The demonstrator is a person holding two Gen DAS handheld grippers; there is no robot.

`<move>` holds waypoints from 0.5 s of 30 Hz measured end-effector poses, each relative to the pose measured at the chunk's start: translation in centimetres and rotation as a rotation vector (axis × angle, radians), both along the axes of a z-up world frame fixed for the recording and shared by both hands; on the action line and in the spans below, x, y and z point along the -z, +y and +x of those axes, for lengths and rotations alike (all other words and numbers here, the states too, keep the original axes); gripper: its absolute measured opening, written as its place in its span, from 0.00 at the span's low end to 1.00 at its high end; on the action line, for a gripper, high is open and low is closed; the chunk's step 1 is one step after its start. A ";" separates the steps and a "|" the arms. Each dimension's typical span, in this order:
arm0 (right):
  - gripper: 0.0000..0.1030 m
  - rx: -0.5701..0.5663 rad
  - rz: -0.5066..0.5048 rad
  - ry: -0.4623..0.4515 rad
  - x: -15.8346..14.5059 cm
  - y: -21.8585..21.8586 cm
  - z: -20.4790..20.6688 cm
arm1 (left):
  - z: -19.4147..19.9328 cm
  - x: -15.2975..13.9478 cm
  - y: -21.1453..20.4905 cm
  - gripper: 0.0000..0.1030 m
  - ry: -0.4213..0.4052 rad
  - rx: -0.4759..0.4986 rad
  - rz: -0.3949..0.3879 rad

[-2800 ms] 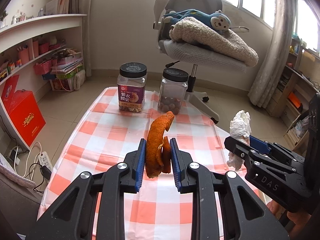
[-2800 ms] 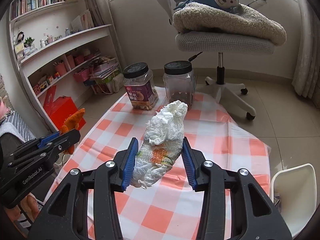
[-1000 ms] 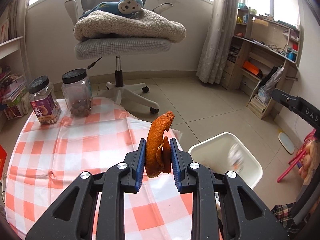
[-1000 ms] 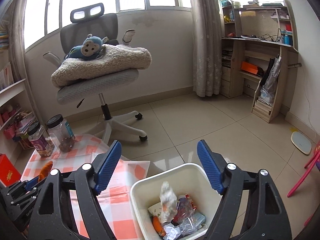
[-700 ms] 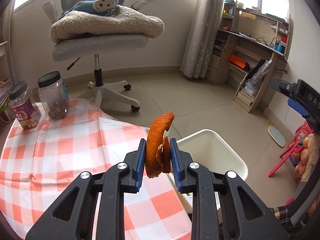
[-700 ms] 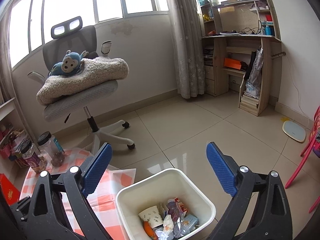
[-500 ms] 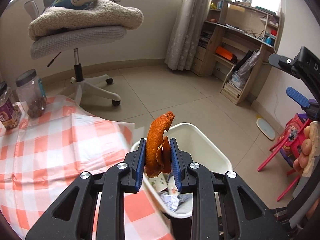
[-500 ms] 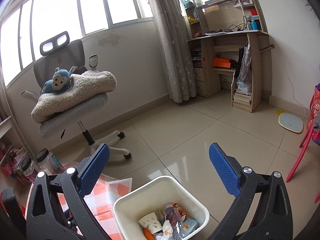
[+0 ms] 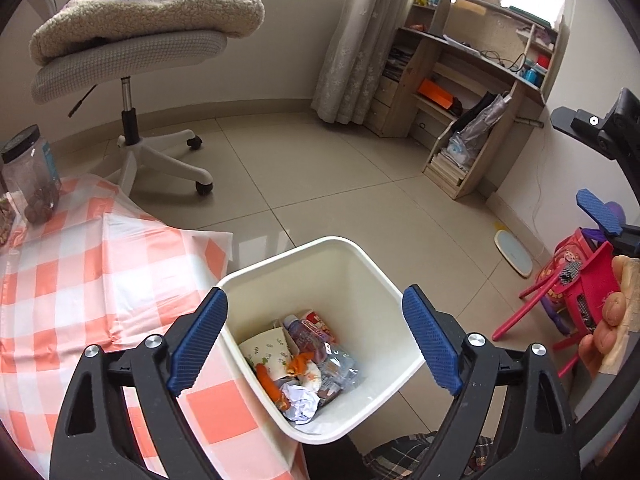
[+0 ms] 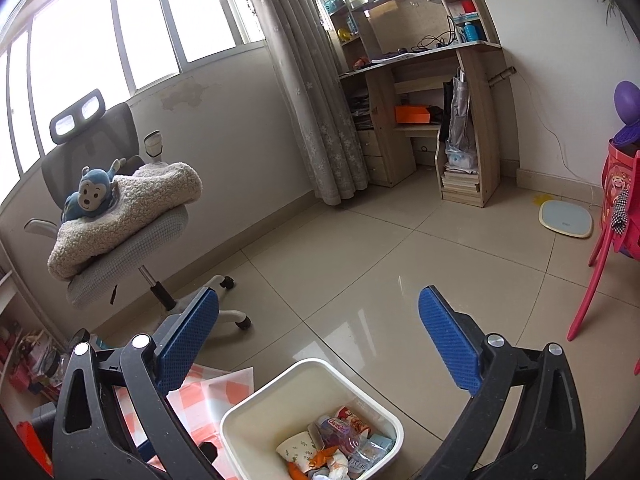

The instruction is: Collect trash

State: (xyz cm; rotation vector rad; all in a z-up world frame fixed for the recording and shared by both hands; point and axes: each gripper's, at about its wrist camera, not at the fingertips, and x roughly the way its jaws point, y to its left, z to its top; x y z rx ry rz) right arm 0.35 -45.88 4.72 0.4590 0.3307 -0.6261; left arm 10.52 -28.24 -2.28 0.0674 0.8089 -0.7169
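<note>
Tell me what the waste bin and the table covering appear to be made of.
Waste bin: apparently moulded plastic, cream-white, smooth with a slight sheen and rounded corners. Table covering: likely thin plastic or oilcloth, orange-and-white check, with sharp fold creases and a glossy surface.

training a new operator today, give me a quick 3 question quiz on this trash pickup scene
1. True or false: the left gripper is open with nothing between its fingers.
2. Where does the orange peel lie? A) on the checkered tablecloth B) in the white bin C) on the floor
3. What sits on the blanket on the office chair?

Key: 1 true; 2 B; 3 a blue monkey plush.
</note>
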 end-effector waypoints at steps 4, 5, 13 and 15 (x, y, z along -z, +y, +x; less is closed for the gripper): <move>0.93 0.001 -0.072 0.008 -0.5 2.1 0.3 | -0.5 -2.1 2.4 0.92 -0.133 -0.077 0.051; 0.93 0.000 -0.098 0.014 -0.6 2.9 0.5 | -1.1 -2.8 3.1 0.92 -0.203 -0.105 0.077; 0.93 -0.042 -0.271 0.041 -1.1 9.2 2.0 | -3.3 -7.2 10.3 0.93 -0.559 -0.461 0.132; 0.93 -0.083 -0.294 0.036 -1.3 10.8 2.3 | -2.2 -7.4 11.6 0.93 -0.494 -0.538 0.181</move>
